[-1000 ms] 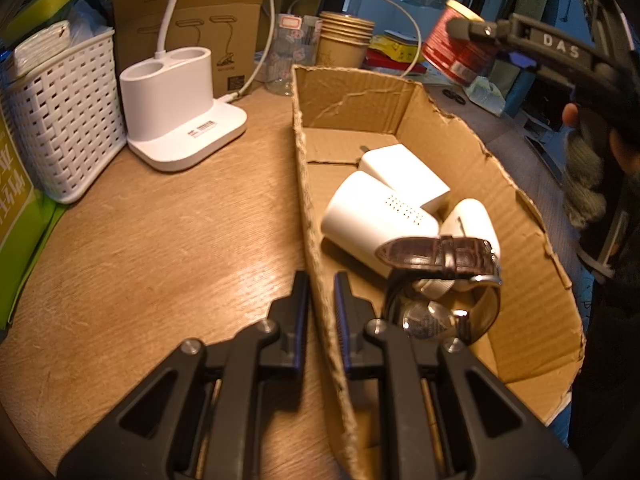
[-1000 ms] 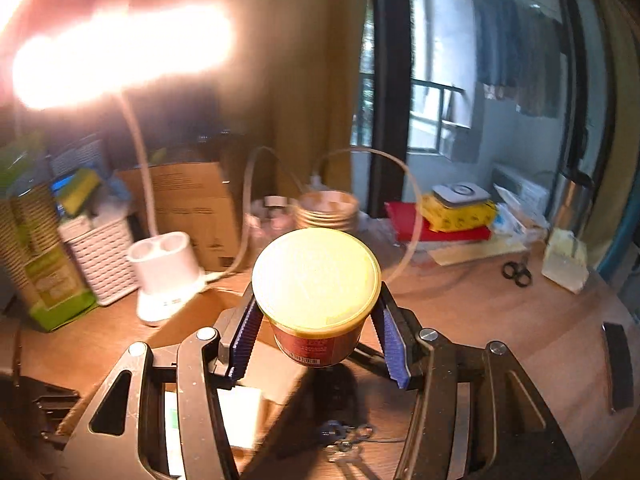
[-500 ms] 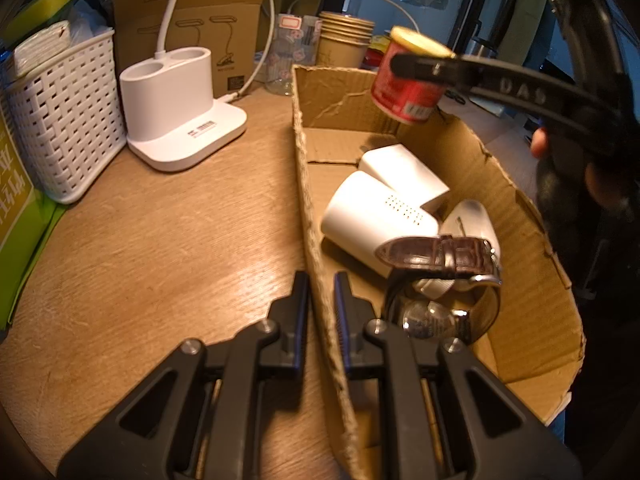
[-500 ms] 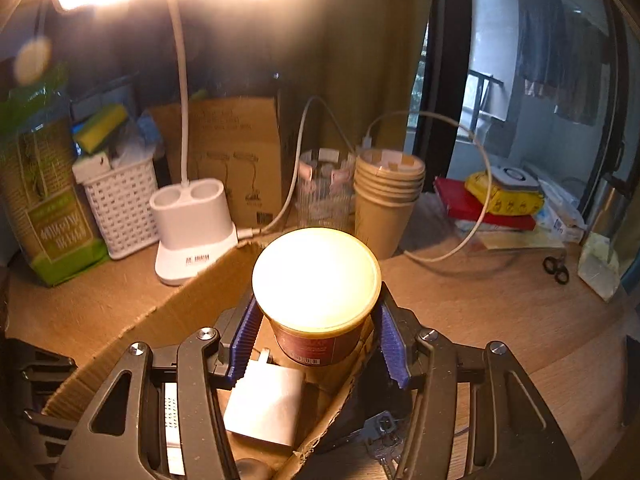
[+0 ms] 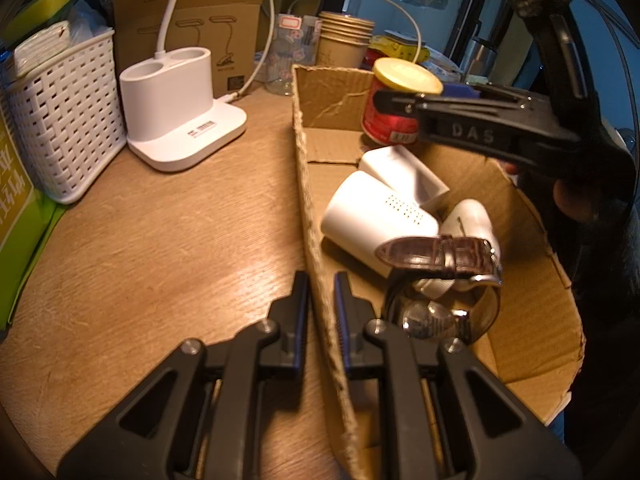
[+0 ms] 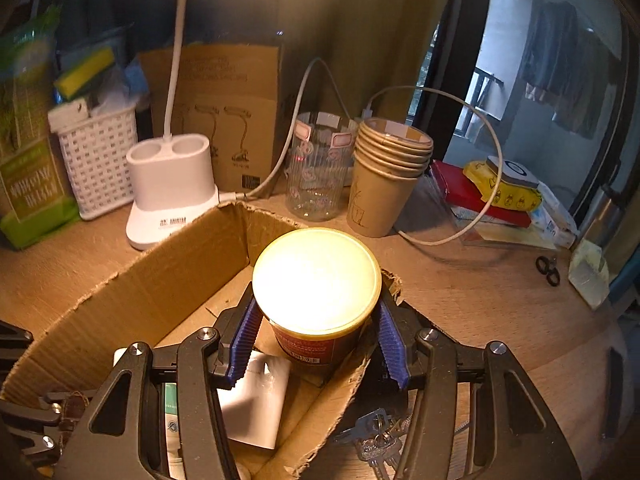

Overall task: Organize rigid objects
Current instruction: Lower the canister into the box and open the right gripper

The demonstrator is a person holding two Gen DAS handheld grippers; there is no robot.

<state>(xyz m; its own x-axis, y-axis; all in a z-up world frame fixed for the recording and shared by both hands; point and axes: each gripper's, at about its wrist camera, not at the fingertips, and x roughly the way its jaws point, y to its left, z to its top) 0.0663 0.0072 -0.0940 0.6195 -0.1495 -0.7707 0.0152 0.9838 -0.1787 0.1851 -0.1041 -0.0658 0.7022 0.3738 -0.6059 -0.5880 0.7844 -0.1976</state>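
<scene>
Right gripper (image 6: 316, 340) clamping red can (image 6: 316, 292), apparently above cardboard box (image 6: 160, 272)

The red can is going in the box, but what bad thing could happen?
The red can, held in the right gripper, hangs over the white charger in the cardboard box. Let go here, it might land on the charger and tip. The left gripper pinches the box wall, which could bend.

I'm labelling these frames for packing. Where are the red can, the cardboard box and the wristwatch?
red can (image 6: 316, 276): right wrist view, centre of its yellow lid.
cardboard box (image 5: 310, 208): left wrist view, its near side wall.
wristwatch (image 5: 436, 256): left wrist view, brown leather strap.
</scene>
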